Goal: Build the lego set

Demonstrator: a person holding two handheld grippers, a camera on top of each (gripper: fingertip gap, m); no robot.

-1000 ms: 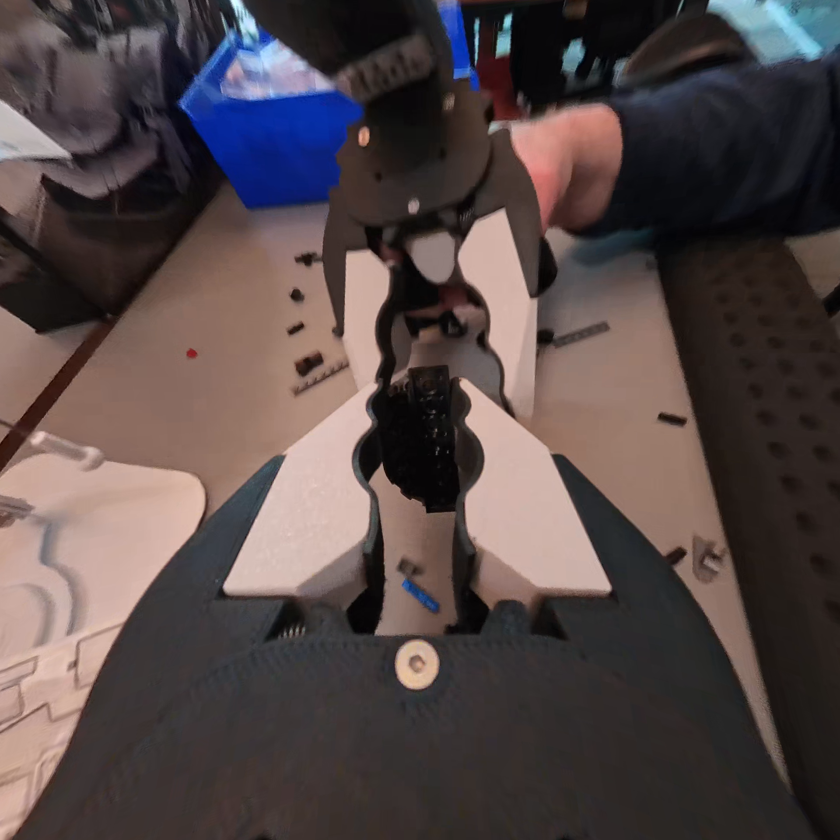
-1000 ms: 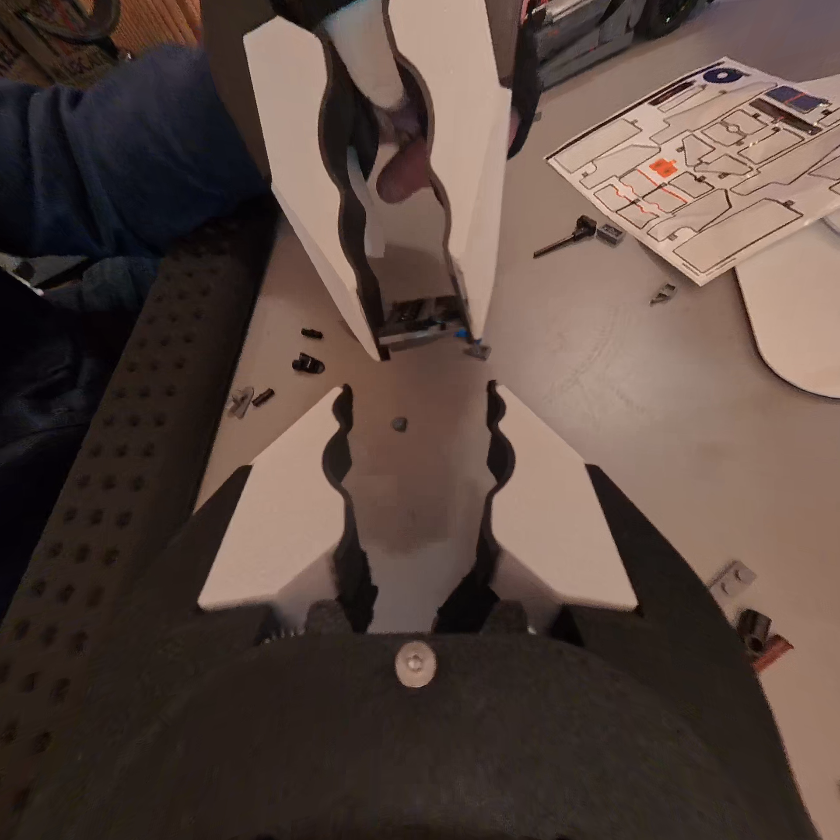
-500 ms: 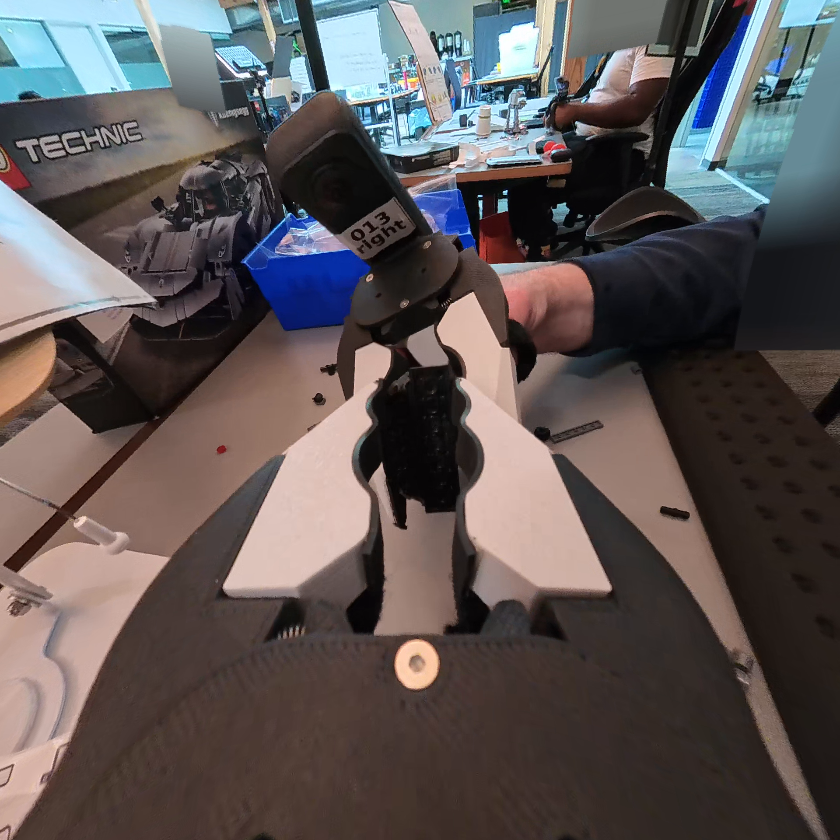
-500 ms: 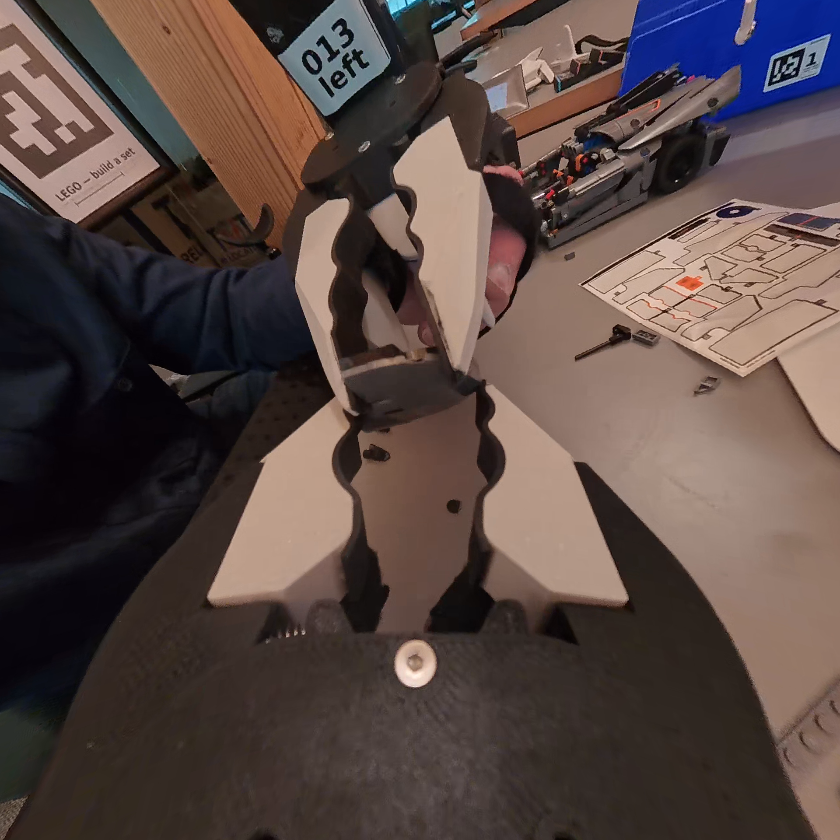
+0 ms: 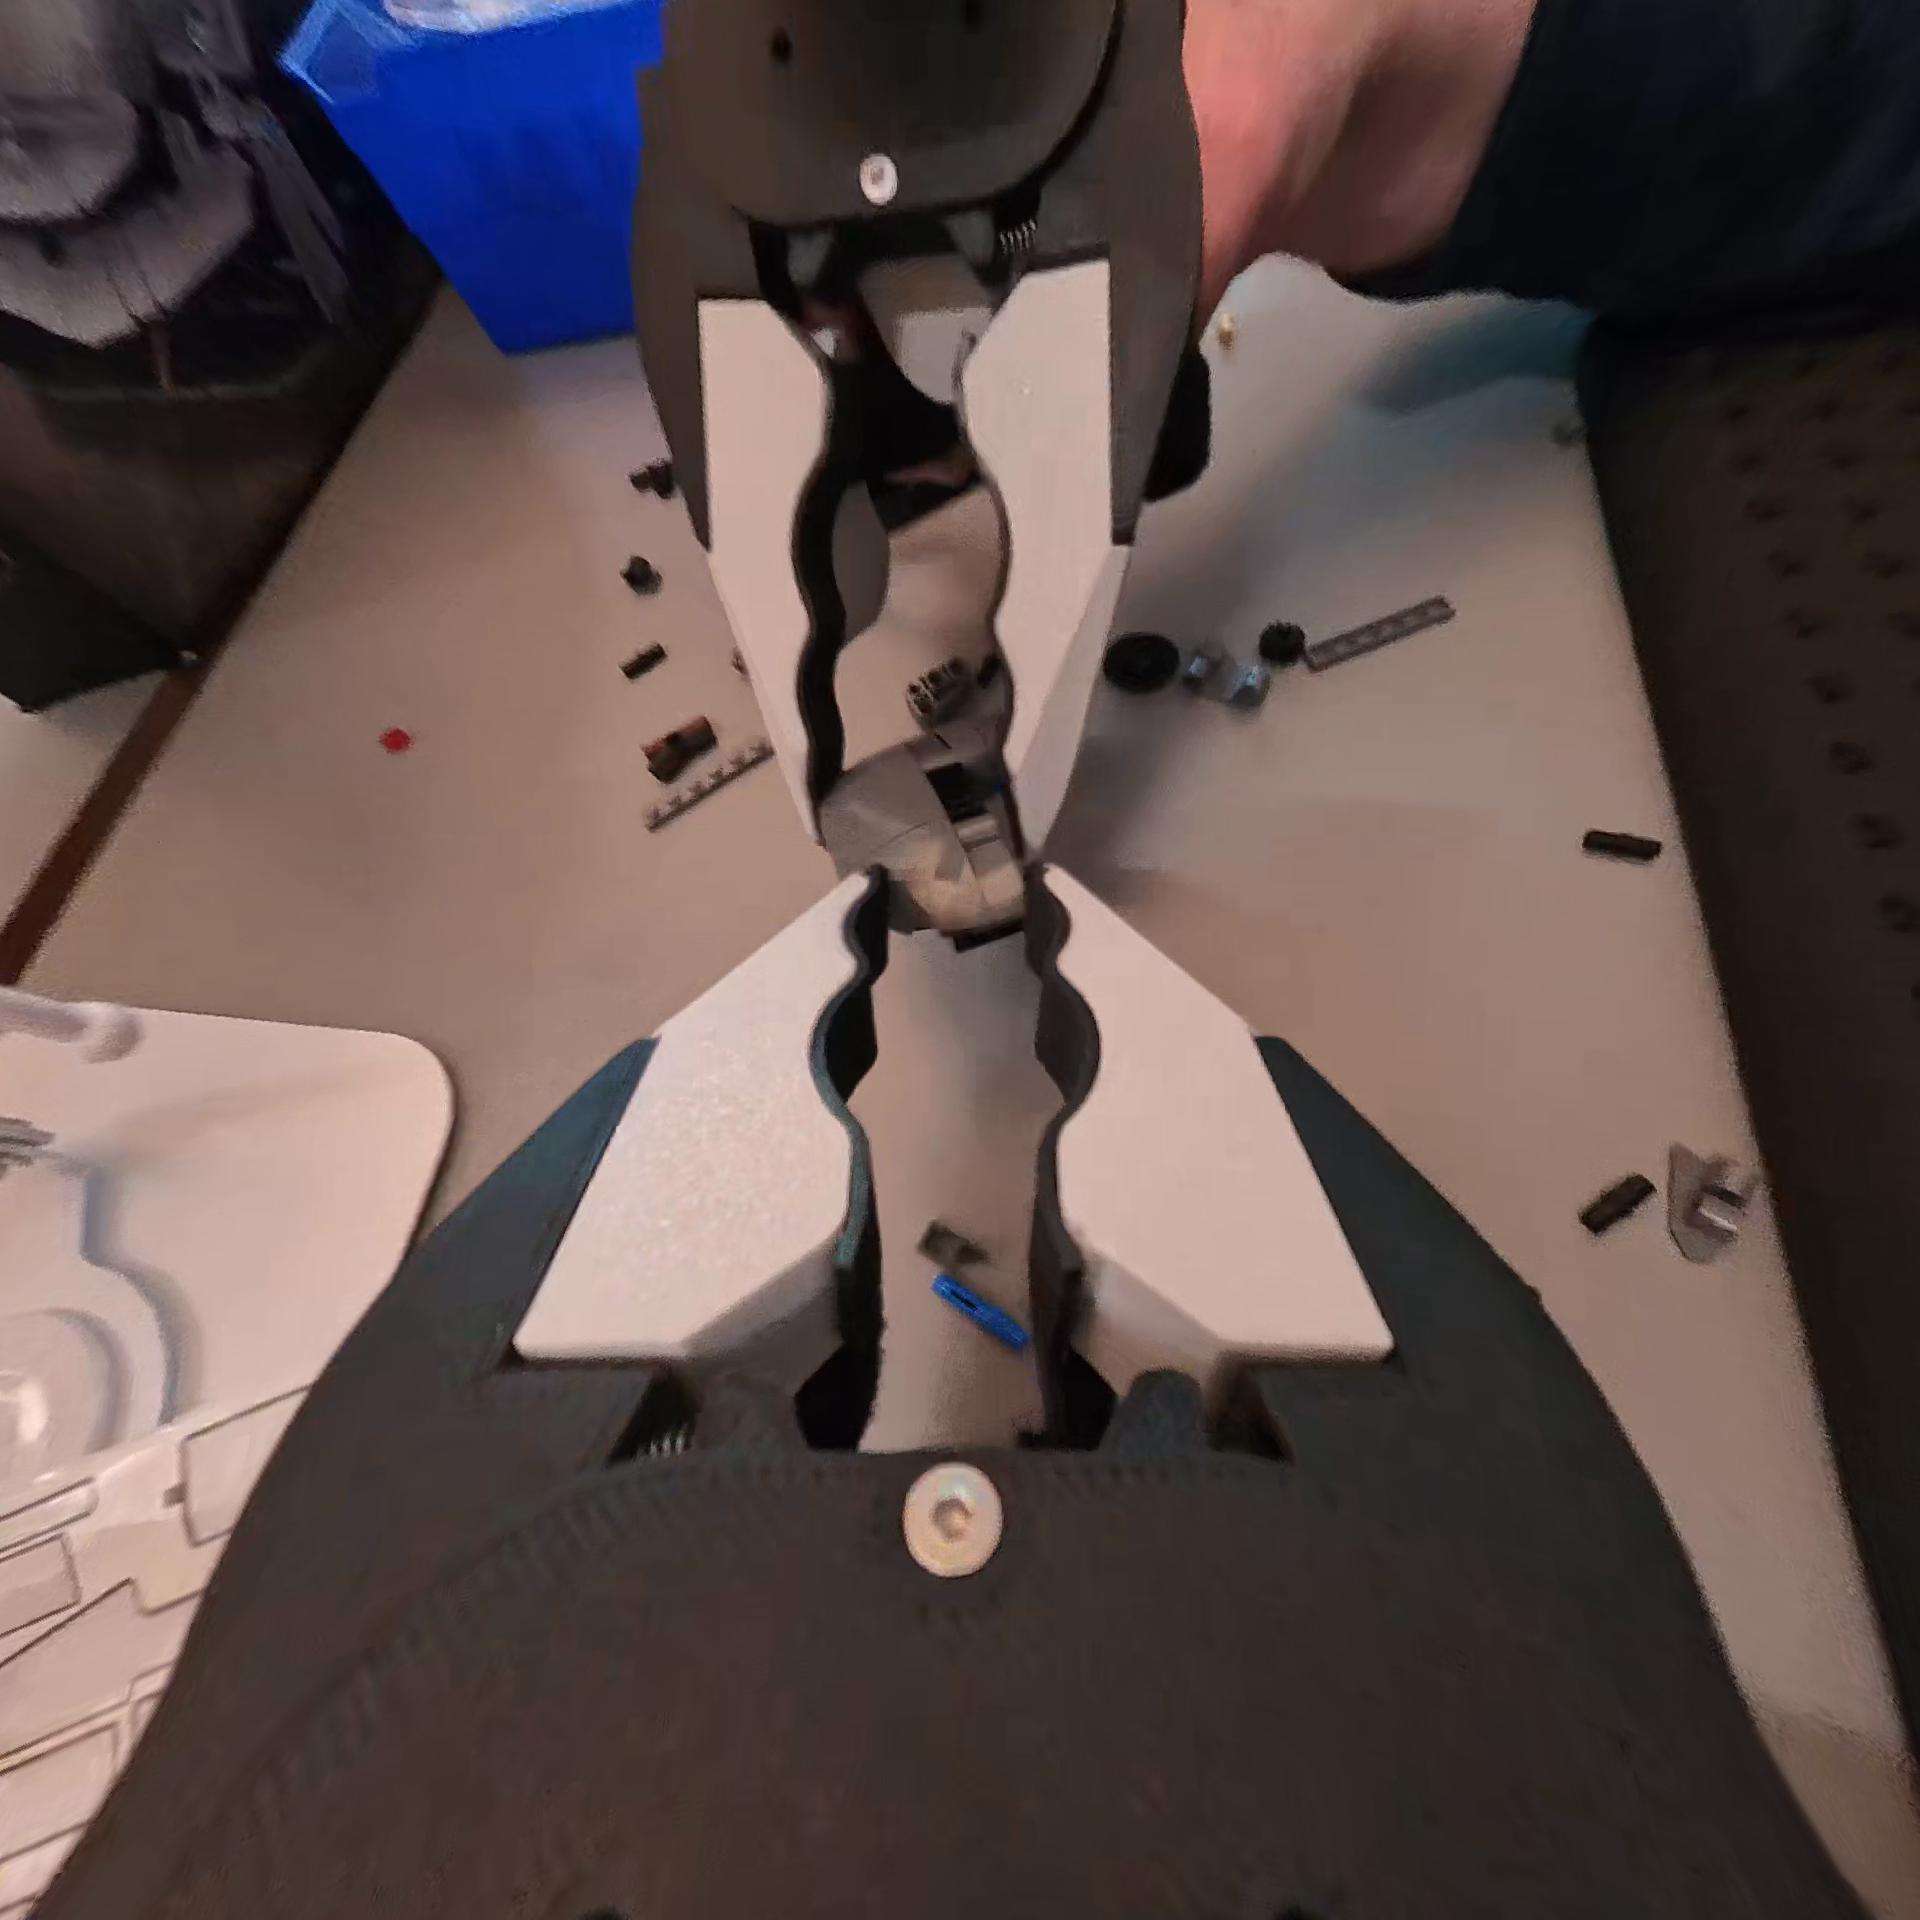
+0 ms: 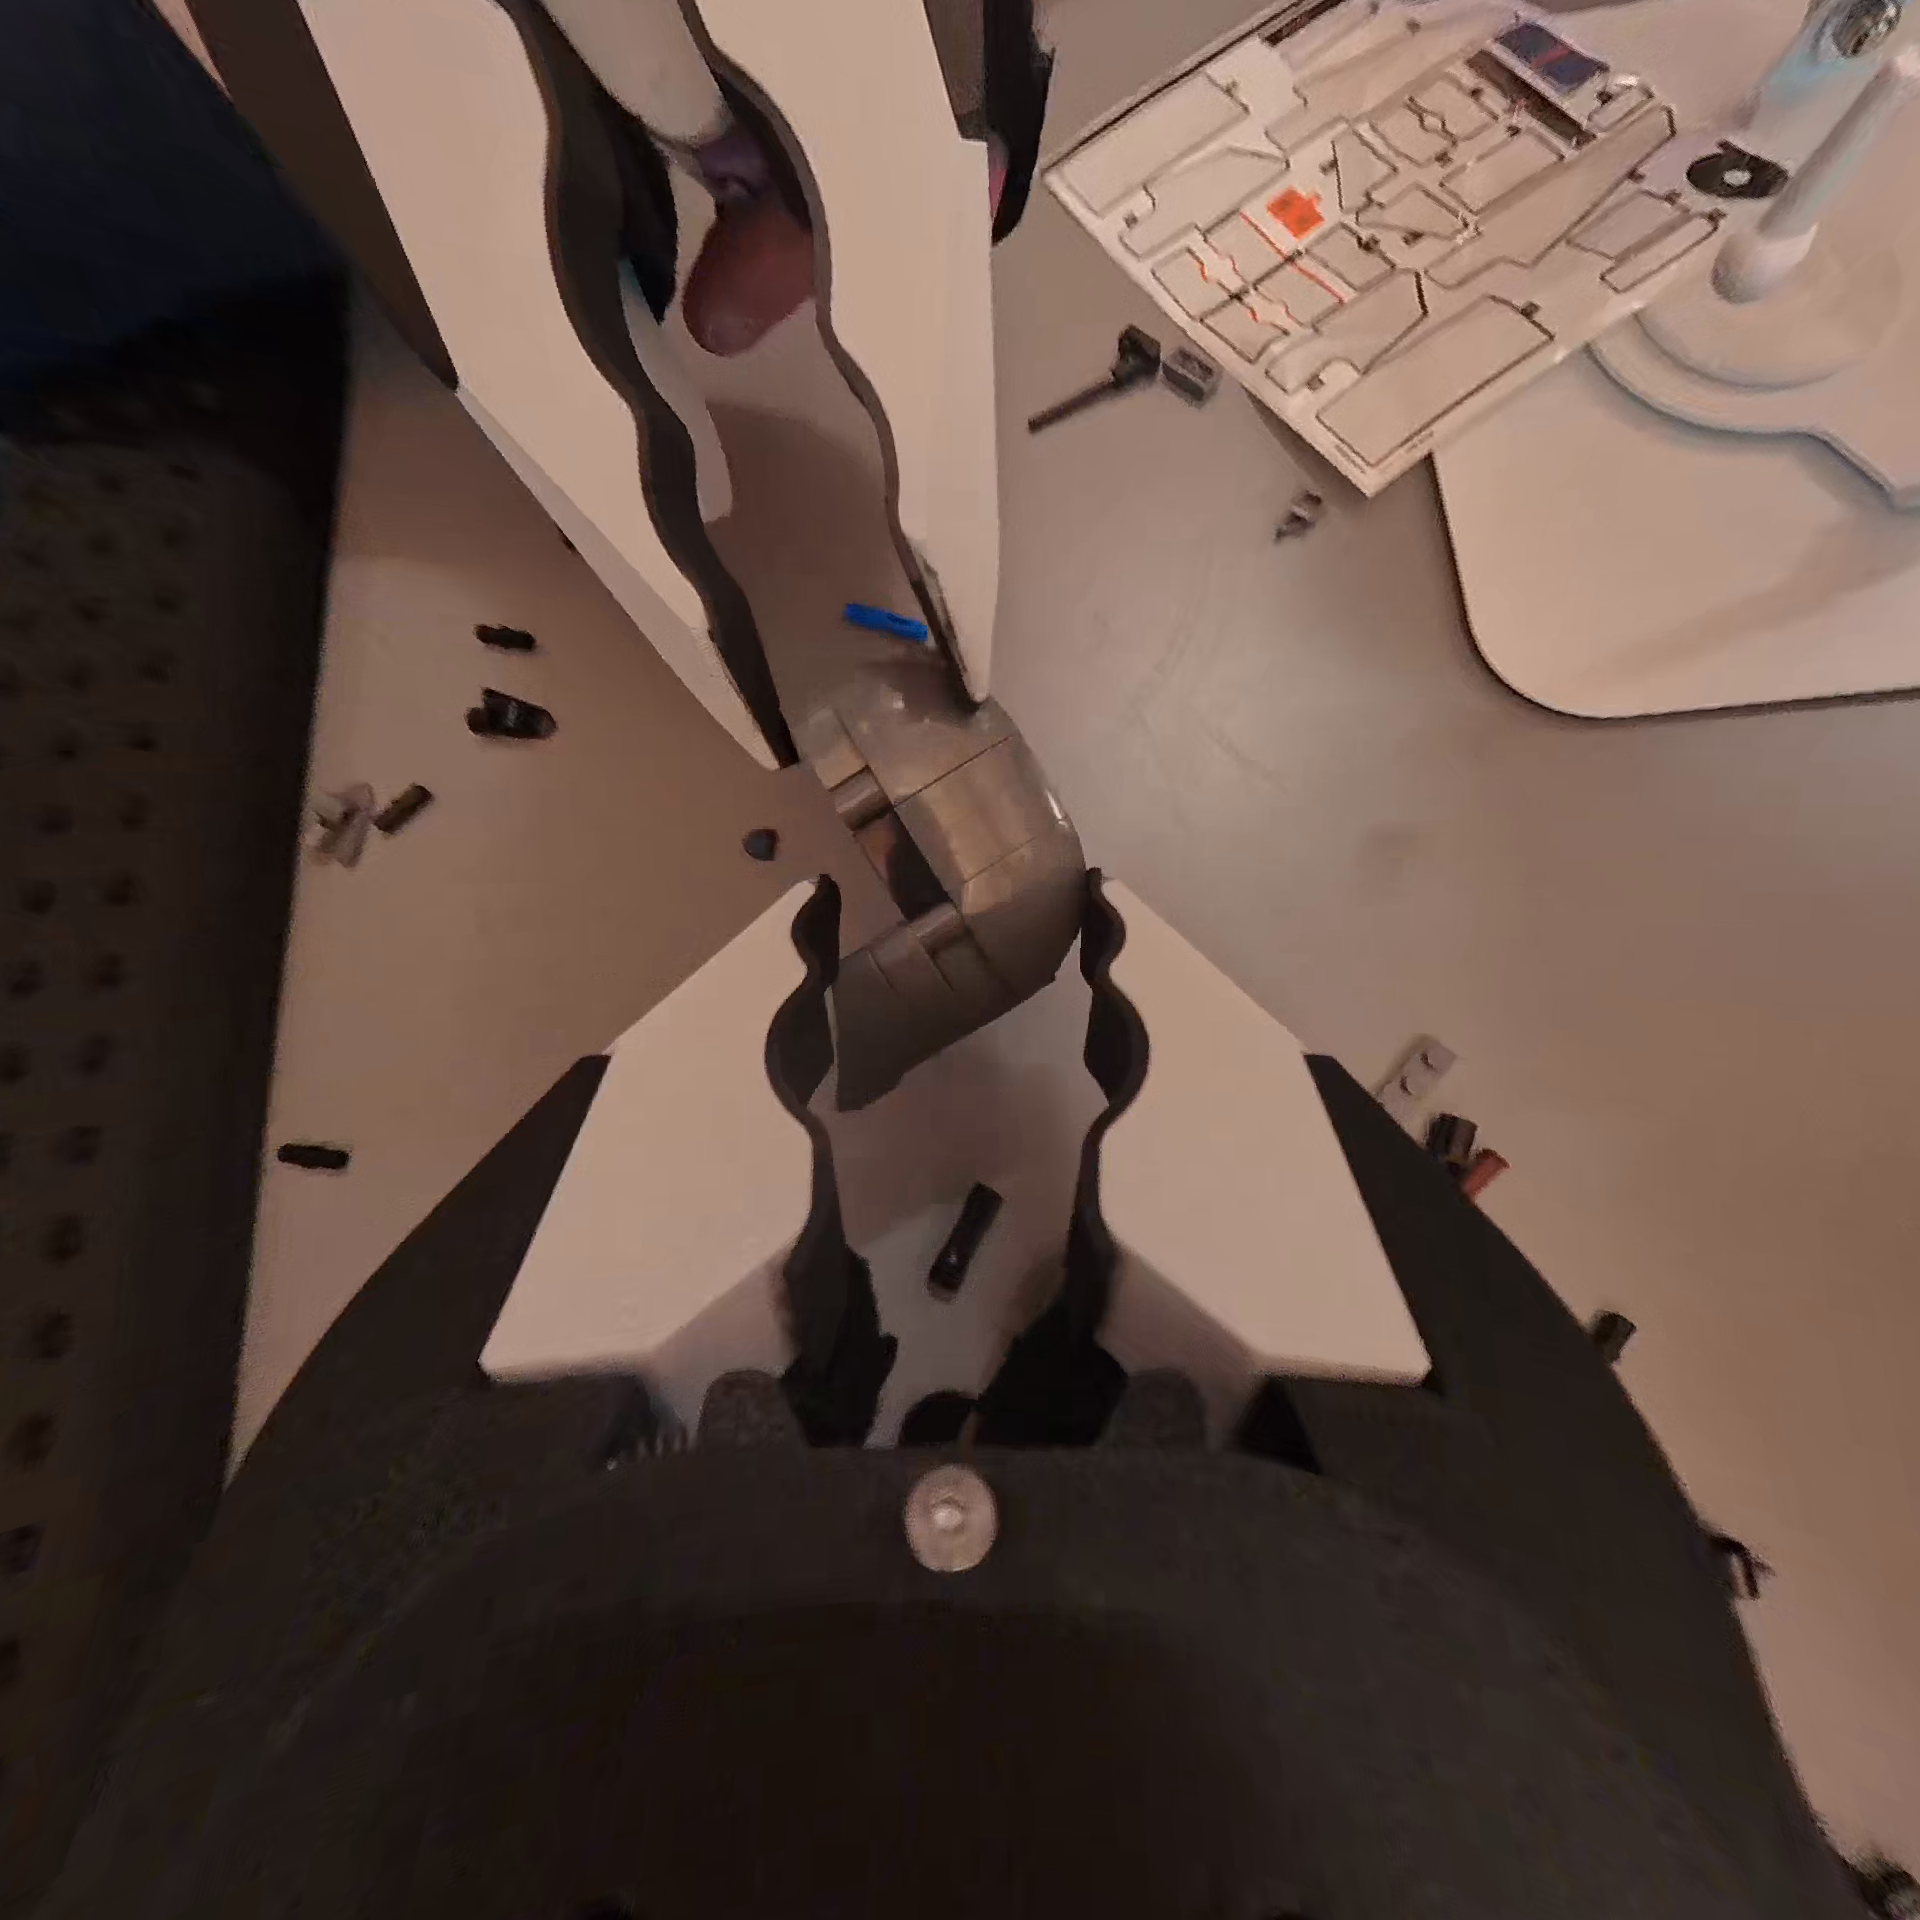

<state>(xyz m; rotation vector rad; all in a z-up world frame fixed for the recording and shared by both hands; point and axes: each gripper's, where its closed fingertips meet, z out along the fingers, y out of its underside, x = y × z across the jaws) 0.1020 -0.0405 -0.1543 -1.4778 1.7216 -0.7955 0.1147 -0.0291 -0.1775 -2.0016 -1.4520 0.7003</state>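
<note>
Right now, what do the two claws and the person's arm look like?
Both the left claw and the right claw share one build: a black, textured printed body with a silver screw at its centre, small springs at the finger roots, and two white wedge-shaped fingers lined with wavy black pads. No cables show. The arm wears a dark navy sleeve.

Dim, warm indoor light; both views motion-blurred, soft shadows below, wide-angle bending at the edges.
</note>
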